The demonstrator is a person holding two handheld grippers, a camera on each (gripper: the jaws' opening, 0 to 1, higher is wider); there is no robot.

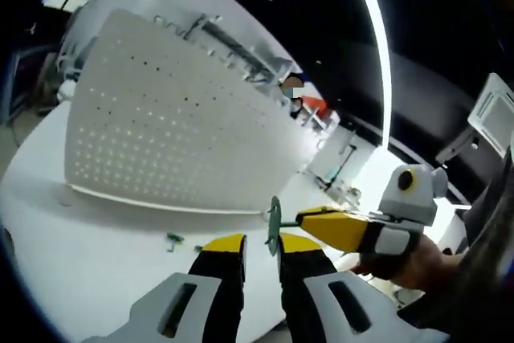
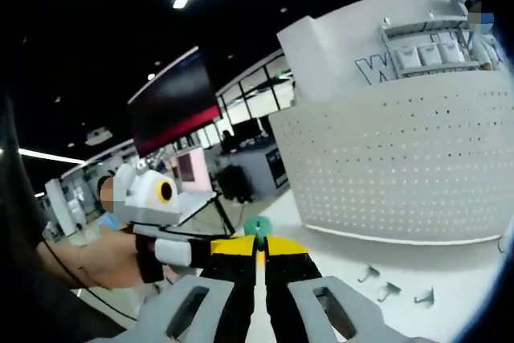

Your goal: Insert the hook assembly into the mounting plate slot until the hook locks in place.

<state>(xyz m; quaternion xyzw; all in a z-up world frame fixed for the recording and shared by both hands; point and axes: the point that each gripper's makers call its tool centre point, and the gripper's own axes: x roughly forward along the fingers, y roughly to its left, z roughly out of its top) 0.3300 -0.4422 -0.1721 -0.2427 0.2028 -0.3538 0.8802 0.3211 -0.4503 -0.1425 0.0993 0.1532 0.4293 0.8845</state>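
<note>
The right gripper [image 1: 309, 218] reaches in from the right of the left gripper view with its yellow-tipped jaws clenched on a small green hook assembly [image 1: 274, 225], which hangs just above and between the left gripper's [image 1: 261, 248] own tips; those jaws stand apart with nothing between them. In the right gripper view the same green piece [image 2: 257, 226] peeps out above the closed tips of the right gripper [image 2: 259, 248], and the left gripper [image 2: 210, 248] lies close alongside from the left. The white perforated mounting plate [image 1: 173, 126] stands upright on the white table [image 1: 96, 255], well apart from the hook, with a few spare metal hooks [image 2: 391, 288] lying on the tabletop before it [image 2: 401, 166]. The step in hand looks like the carry toward the plate, or a hand-over first; which one cannot be told. To do it well, the hook's prongs should be turned to face the holes before the approach, brought square to the plate, seated, then pressed down until it catches. The empty left gripper could steady the plate against tipping. A skewed entry is the likeliest fault.
</note>
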